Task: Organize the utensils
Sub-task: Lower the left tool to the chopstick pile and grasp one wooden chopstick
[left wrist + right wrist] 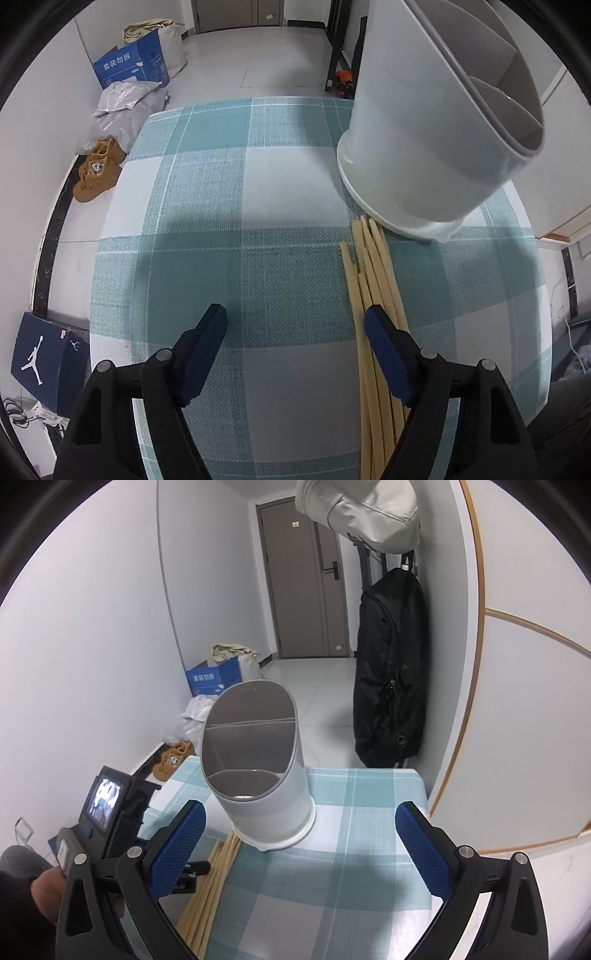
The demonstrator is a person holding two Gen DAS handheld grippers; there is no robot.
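The chopsticks (373,295) lie in a loose bundle on the checked tablecloth (229,206), their far tips almost touching the base of the white utensil holder (424,147), which stands upright with its divided compartments open to the top. In the left wrist view the bundle is at about four o'clock and the holder at about two o'clock. The long axis of the sticks runs from the near edge of the table toward the holder, so the ends point at its foot; a few sticks cross each other a little, and I cannot tell which end is the thin one. The left gripper (295,321) points steeply down over the cloth with its jaws apart and nothing between them; its right pad sits over the bundle, while the gap is over bare cloth to the left. I judge this is so that it can shift sideways and take the sticks across their length. The right gripper (300,819) is also released and empty, held back with the holder at twelve o'clock, probably waiting to steady it.
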